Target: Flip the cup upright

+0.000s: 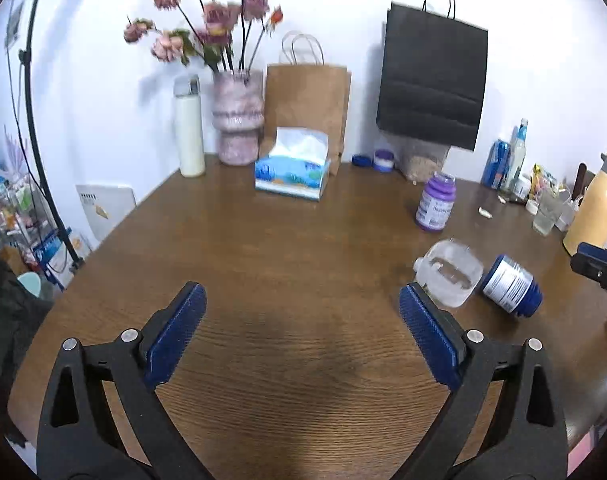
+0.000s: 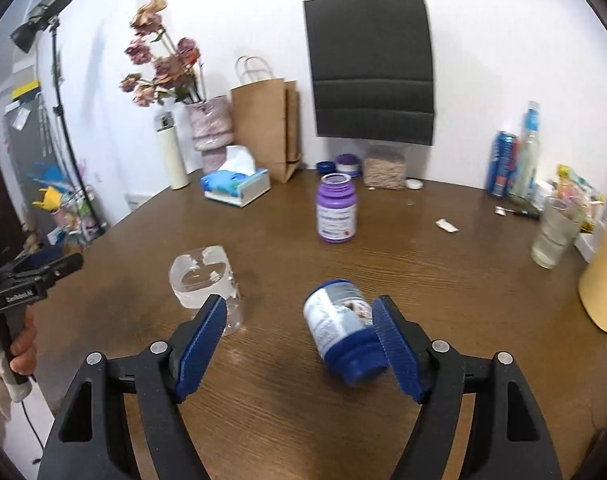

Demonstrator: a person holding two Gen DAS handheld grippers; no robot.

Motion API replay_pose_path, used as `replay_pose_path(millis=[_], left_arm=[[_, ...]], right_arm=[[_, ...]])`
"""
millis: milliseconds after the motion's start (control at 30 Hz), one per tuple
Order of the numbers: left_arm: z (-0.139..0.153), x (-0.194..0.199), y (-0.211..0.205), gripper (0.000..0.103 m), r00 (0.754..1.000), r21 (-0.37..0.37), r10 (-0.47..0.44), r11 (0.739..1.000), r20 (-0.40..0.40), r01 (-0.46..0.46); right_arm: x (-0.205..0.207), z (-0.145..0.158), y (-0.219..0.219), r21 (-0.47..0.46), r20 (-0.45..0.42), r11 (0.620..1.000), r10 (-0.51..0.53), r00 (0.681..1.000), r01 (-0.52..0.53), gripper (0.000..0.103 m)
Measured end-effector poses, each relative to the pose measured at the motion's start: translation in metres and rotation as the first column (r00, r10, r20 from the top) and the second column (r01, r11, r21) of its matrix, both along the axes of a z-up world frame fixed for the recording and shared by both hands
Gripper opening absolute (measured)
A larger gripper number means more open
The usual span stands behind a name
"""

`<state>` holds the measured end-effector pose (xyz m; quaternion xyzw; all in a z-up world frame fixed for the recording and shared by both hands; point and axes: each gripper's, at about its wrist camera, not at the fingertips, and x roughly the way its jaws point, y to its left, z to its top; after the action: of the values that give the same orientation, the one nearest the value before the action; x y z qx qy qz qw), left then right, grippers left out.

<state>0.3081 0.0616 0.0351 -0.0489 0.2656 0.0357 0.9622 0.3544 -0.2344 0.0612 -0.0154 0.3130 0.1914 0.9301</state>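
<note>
A clear glass cup (image 1: 449, 273) lies on its side on the brown table (image 1: 283, 240), just beyond my left gripper's right finger. It also shows in the right wrist view (image 2: 205, 280), by the right gripper's left finger. My left gripper (image 1: 301, 304) is open and empty above the table. My right gripper (image 2: 299, 316) is open; a blue bottle (image 2: 343, 328) lies on its side between its fingers, against the right pad. The same blue bottle (image 1: 511, 284) lies right of the cup in the left wrist view.
A purple bottle (image 2: 336, 214) stands upright mid-table. A tissue box (image 1: 291, 170), white flask (image 1: 189, 128), flower vase (image 1: 237, 118) and brown paper bag (image 1: 307, 104) stand along the back. A glass (image 2: 553, 236), cans and a yellow jug (image 1: 593, 208) crowd the right side.
</note>
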Motion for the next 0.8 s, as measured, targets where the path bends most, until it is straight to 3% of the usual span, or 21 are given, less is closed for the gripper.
replay_pose_path(millis=[133, 233, 467, 633, 800], left_arm=[[0.002, -0.014, -0.010, 0.096, 1.000, 0.081, 0.016, 0.997, 0.026, -0.018], [0.005, -0.037, -0.015, 0.096, 0.999, 0.088, 0.027, 0.996, 0.031, -0.029], [0.003, -0.137, -0.034, 0.103, 0.987, 0.177, 0.022, 0.983, 0.160, -0.051], [-0.025, -0.232, -0.037, 0.103, 0.966, 0.128, -0.053, 0.992, 0.253, 0.021], [-0.062, -0.314, -0.027, 0.103, 0.969, 0.083, -0.023, 0.997, 0.247, 0.002]], right_arm=[[-0.016, 0.005, 0.000, -0.008, 0.016, 1.000, -0.017, 1.000, 0.018, 0.080], [-0.037, 0.008, -0.003, 0.000, 0.026, 0.999, -0.039, 0.999, 0.039, 0.080], [-0.135, 0.004, -0.009, -0.021, 0.124, 0.999, -0.030, 0.992, 0.033, 0.080], [-0.227, -0.012, 0.001, 0.017, 0.247, 1.000, -0.010, 0.969, 0.006, 0.080], [-0.320, -0.045, 0.009, 0.007, 0.284, 0.999, -0.049, 0.958, 0.049, 0.080]])
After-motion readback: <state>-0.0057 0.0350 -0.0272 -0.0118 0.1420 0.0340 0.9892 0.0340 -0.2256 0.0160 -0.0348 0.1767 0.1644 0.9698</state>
